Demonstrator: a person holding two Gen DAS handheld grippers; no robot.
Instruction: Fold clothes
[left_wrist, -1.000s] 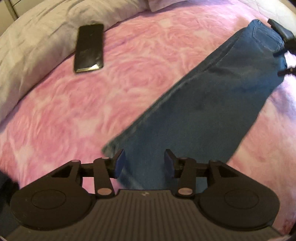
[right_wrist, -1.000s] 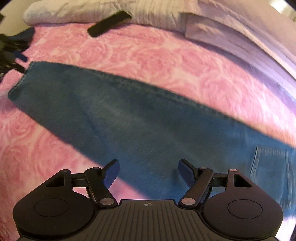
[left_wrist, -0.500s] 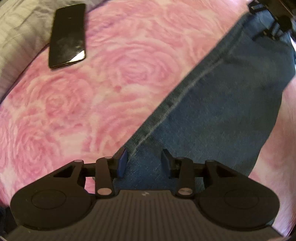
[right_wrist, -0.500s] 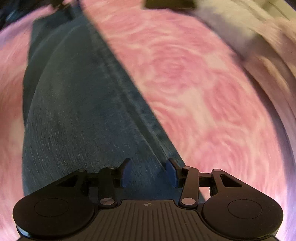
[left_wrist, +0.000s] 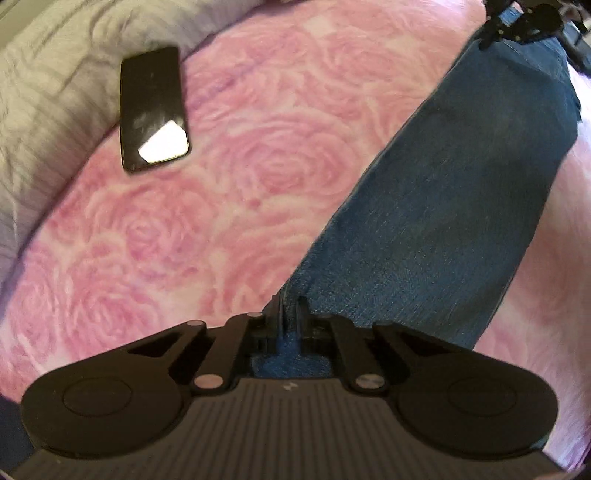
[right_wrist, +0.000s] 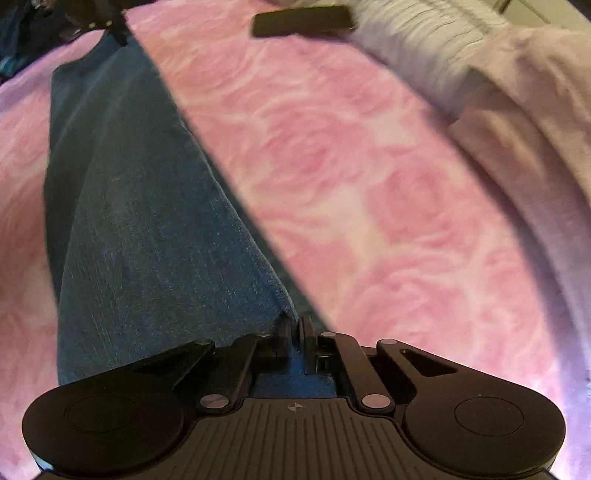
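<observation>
Pink rose bedspread (left_wrist: 258, 177) under our jeans (left_wrist: 461, 206); left gripper (left_wrist: 289, 314) and right gripper (right_wrist: 294, 332) both pinch denim edges, phone (left_wrist: 153, 109) lying beside the jeans.

Your left gripper (left_wrist: 289, 308) is matte black plastic: two round housings with shallow circular recesses flank a ribbed grey-black centre plate bearing a small pale logo. Angled link arms run inward from the housings, each pinned by silvery round screws. Your right gripper (right_wrist: 294, 326) matches it, with triangular cut-outs in the outer links and a small crosshair mark on its ribbed plate. Both sets of jaws are slim black bars.
</observation>
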